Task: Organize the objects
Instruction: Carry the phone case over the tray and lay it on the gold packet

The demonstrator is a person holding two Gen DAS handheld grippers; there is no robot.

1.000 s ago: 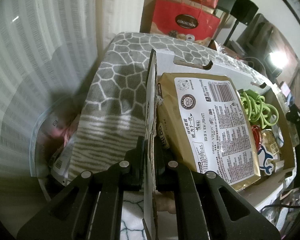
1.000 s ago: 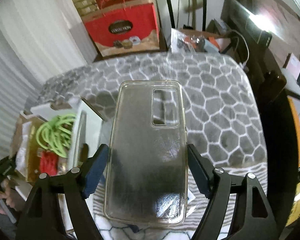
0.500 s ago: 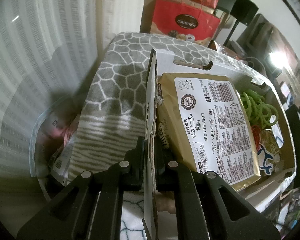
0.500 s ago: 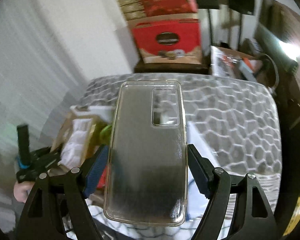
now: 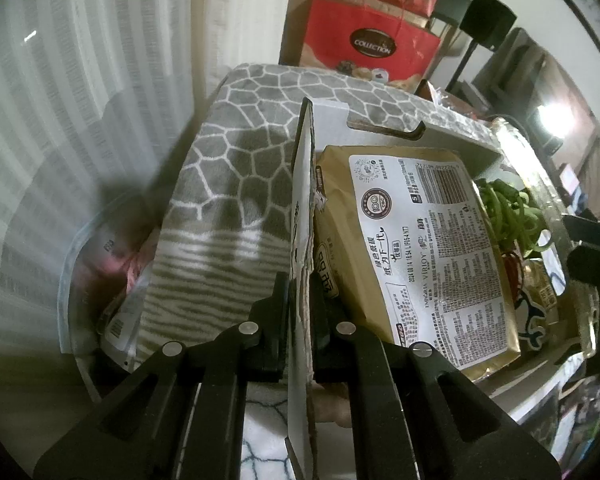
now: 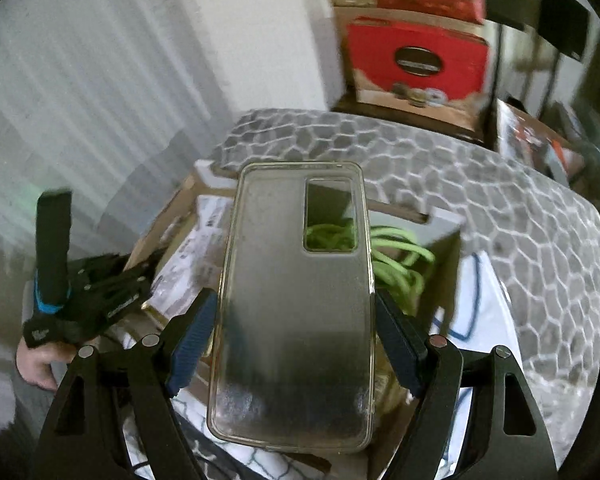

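Left gripper (image 5: 300, 316) clamped on side wall of box (image 5: 303, 216). Box sits on grey blanket (image 5: 236, 184), holds gold pack (image 5: 416, 248) and green cable (image 5: 508, 212). Right gripper (image 6: 296, 340) clamped on clear phone case (image 6: 296, 304), held above box, over green cable.

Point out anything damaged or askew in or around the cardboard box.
The box wall pinched by the left gripper has a torn, ragged edge. The gold packet lies propped at a slant inside rather than flat. Nothing looks spilled.
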